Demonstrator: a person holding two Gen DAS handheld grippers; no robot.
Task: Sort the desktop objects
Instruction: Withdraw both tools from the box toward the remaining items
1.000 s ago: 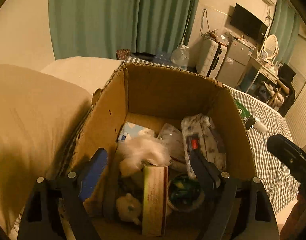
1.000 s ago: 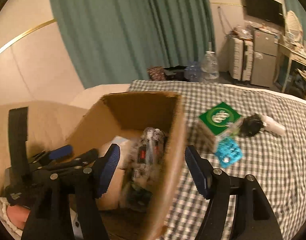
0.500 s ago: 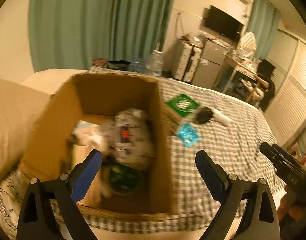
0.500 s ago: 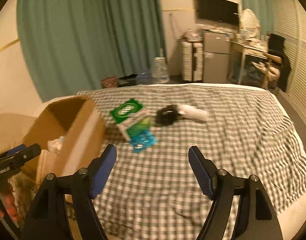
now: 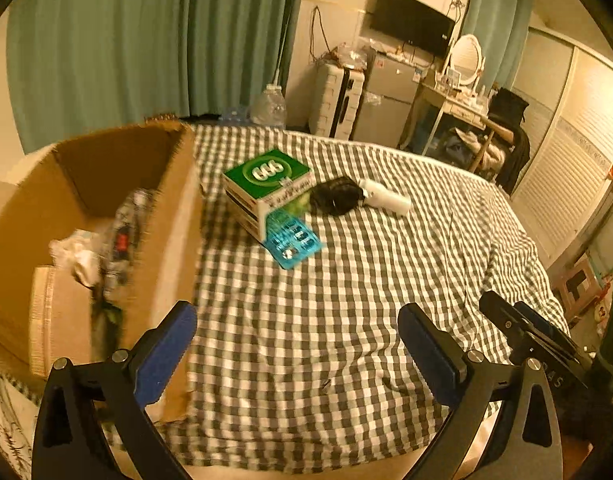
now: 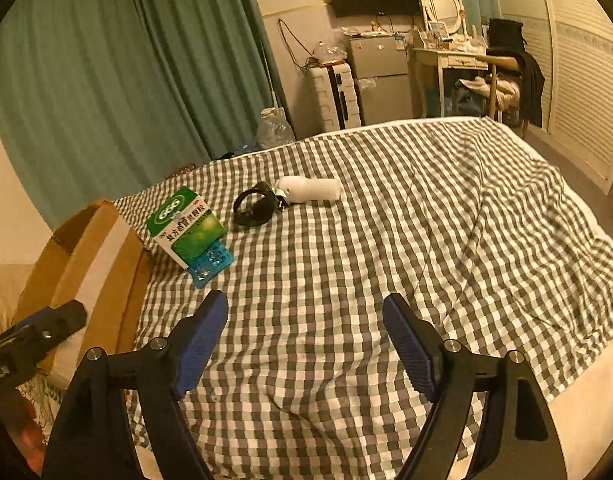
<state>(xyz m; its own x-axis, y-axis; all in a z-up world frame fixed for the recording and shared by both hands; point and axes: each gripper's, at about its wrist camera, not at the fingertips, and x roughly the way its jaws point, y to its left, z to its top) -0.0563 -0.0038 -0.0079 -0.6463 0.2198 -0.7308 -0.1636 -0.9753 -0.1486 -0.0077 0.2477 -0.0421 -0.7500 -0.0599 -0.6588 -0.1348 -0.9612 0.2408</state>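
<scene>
The left gripper [image 5: 296, 356] hangs over the checked bedspread [image 5: 346, 320] with its jaws opening wide, nothing between them and touching nothing. The right gripper [image 6: 306, 340] is likewise opening, its blue pads [image 6: 198, 344] bare above the cloth. Farther out, a green box [image 6: 184, 224] lies on a blue blister pack [image 6: 210, 262], just beside a black strap [image 6: 252, 208] and a white bottle [image 6: 310, 190]. A cardboard box [image 5: 86, 216] holding sorted things stands at the left.

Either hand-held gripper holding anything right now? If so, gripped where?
Nothing is held. The left hand-held gripper and right hand-held gripper both have opening jaws with only the checked bedcover showing between them.
</scene>
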